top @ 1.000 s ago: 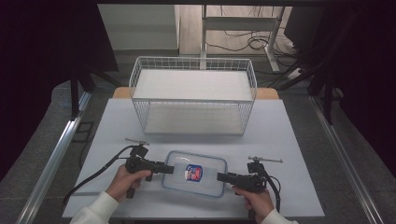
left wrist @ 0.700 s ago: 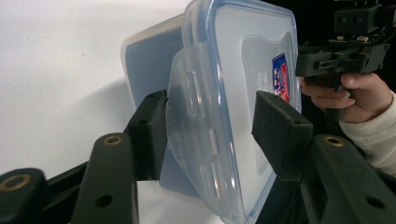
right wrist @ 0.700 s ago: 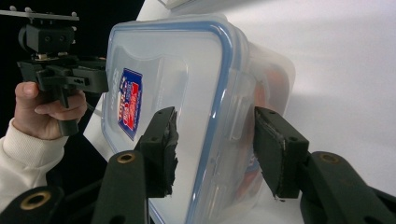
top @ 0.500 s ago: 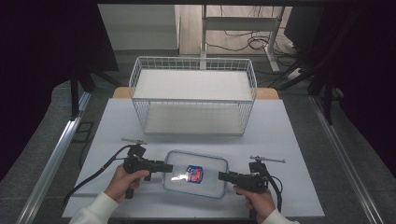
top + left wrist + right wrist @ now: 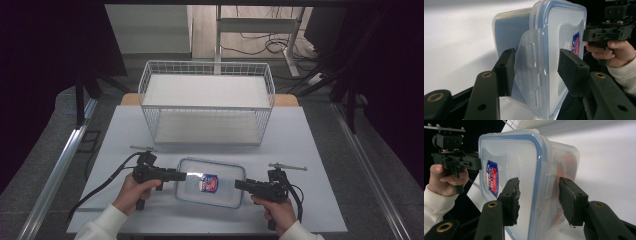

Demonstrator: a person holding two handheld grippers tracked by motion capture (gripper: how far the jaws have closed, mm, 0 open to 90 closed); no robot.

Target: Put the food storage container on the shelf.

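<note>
A clear plastic box (image 5: pixel 210 182) with a blue-sealed lid and a red and blue label lies flat on the white table (image 5: pixel 305 150) near its front edge. My left gripper (image 5: pixel 182 175) is at the box's left end. In the left gripper view the open jaws straddle the box's side latch (image 5: pixel 529 62), with a gap on the lid side. At the right end my right gripper (image 5: pixel 237 184) is also open. In its own view the box's rim (image 5: pixel 541 177) sits between the jaws without being clamped. A hand holds each gripper.
A white wire basket (image 5: pixel 207 106) with two shelves stands at the back middle of the table, its front facing the box. Black cables trail from both grippers. Dark floor and metal rails flank the table.
Hardly anything differs. Both grippers stay at the ends of the box with only slight shifts, and the box rests in the same spot.
</note>
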